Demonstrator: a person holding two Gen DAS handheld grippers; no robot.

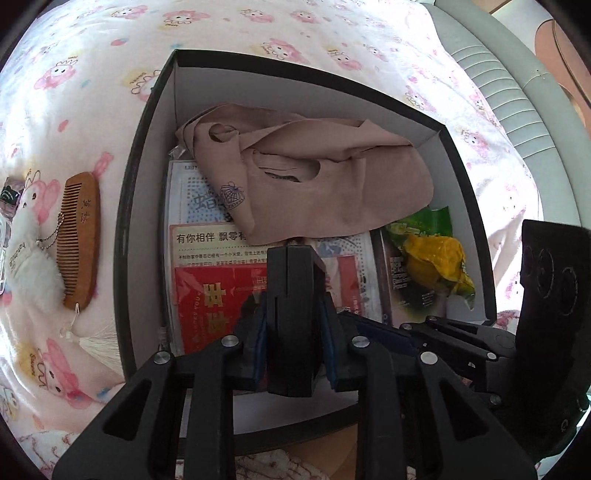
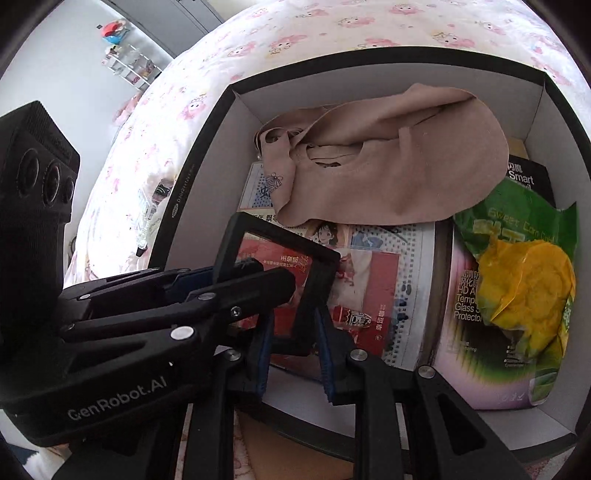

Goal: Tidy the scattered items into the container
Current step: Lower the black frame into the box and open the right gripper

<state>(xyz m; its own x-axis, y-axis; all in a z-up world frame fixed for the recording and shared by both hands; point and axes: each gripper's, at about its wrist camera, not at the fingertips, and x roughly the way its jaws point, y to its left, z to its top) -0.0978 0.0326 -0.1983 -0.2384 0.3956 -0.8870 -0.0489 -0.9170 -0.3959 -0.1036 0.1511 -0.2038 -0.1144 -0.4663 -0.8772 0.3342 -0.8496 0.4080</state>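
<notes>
One black frame (image 2: pixel 280 254) pinched by both grippers, left gripper (image 1: pixel 291 317) and right gripper (image 2: pixel 293 350) each clamping an edge, above one open box (image 1: pixel 147 147), one beige garment (image 1: pixel 314 177), one yellow snack bag (image 1: pixel 436 266), one wooden comb (image 1: pixel 79 236) outside on the bedsheet (image 1: pixel 258 29)

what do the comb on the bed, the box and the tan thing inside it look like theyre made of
Comb: wood, probably; brown with visible grain, smooth sheen.
Box: cardboard, it seems; matte dark outside, plain white inside, thin folded walls.
Tan garment: soft knit fabric, matte; it slumps in folds.
</notes>
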